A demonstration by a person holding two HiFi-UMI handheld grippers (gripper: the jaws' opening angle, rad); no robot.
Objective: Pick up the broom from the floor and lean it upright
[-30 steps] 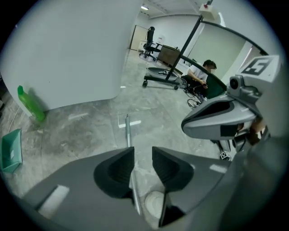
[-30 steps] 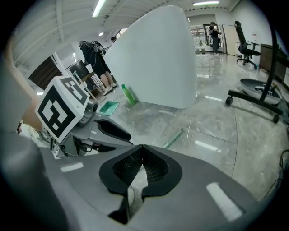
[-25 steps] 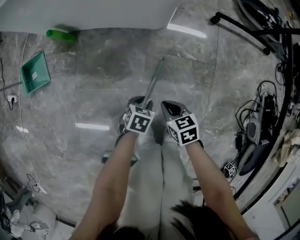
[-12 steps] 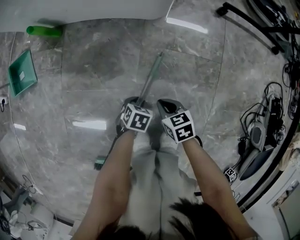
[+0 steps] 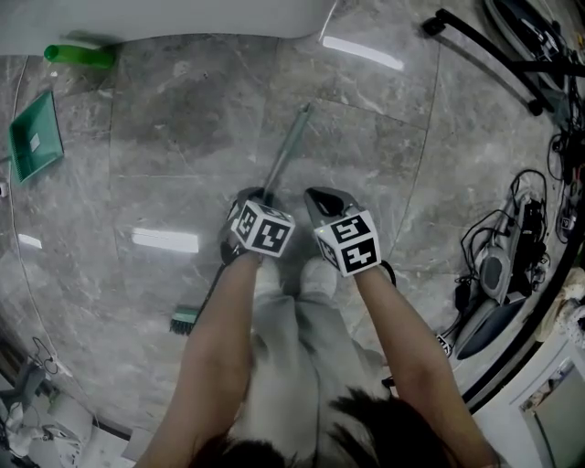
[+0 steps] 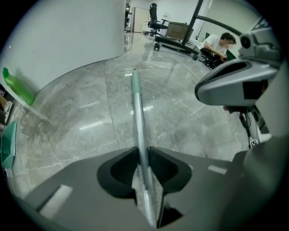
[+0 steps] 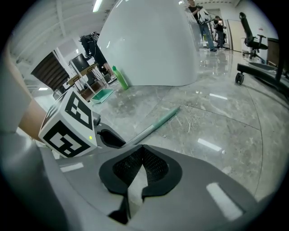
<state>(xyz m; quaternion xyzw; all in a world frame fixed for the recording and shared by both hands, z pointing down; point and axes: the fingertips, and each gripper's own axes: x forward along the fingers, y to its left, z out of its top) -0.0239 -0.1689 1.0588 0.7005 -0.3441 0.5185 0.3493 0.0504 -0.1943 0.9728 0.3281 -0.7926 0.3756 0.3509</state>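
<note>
The broom lies on the grey marble floor, its metal handle running up-right from my left gripper and its green bristle head at the lower left beside my arm. My left gripper points steeply down over the handle. In the left gripper view the handle runs straight between the jaws, which are closing, and both pads touch its sides at the left gripper's mouth. My right gripper hovers just right of the handle, shut with nothing between its pads. The right gripper view shows the handle lying ahead.
A green dustpan and a green bottle lie at the far left by a white curved wall. Cables and machines crowd the right side, with a black chair base at the top right.
Both grippers have sunk towards the floor. The left one has come down onto the broom handle. The broom's head has come into sight at the lower left.
</note>
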